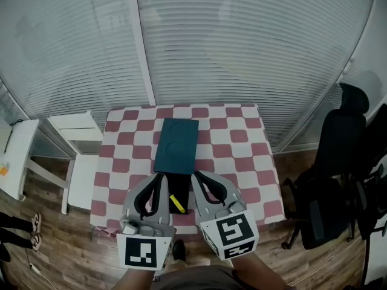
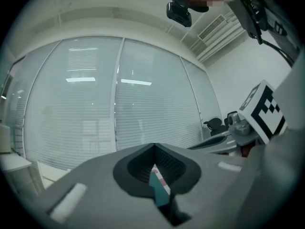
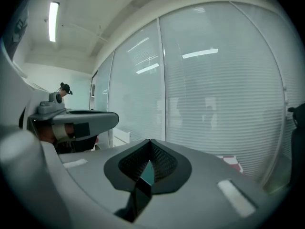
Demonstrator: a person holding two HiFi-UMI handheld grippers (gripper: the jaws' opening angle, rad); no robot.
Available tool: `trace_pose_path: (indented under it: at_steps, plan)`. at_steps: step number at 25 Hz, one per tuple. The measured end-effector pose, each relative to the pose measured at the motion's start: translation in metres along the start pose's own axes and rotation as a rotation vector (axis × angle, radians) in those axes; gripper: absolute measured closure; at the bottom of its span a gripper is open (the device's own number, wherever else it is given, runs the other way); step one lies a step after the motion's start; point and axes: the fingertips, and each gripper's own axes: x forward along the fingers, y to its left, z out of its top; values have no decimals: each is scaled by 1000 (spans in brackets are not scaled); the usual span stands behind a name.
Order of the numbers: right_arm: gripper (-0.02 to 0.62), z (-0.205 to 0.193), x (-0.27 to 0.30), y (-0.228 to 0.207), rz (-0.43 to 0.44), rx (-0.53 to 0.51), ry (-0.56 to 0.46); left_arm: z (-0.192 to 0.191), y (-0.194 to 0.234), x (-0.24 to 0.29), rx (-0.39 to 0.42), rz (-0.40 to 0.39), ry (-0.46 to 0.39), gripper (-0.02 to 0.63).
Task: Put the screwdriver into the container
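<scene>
The left gripper [image 1: 161, 176] and the right gripper [image 1: 195, 176] are both pinched shut with nothing between their tips; each gripper view shows its own jaws meeting at a point, the left gripper [image 2: 153, 147] and the right gripper [image 3: 150, 141] alike. They are held side by side, above the near half of the table [image 1: 242, 162], pointing away from the person

The screwdriver [image 1: 176, 203] shows as a short yellow bar in the gap between the two grippers, below and behind their tips. Its long axis runs slantwise, far end toward the left, near end toward the right. It seems to lie inside the dark container [image 1: 180, 186], whose teal lid [image 1: 176, 145] lies just beyond it toward the window, so the task looks done or close to it. Neither hand is plainly nearer

The near table edge is close under the grippers. There is free cloth on both sides, and an office chair [image 1: 338, 162] stands well off to the right
</scene>
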Motion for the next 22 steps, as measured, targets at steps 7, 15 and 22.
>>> trace_pose_path:
  at_steps: [7,15,22]
  plan:
    - [569,41,-24,-21,1,-54,-115,33,-3,4,50,64,-57,606]
    - [571,52,-37,-33,3,-82,-145,43,-12,1,64,98,-78,606]
    - [571,50,-41,-39,-2,-68,-151,47,-16,0,75,104,-86,606]
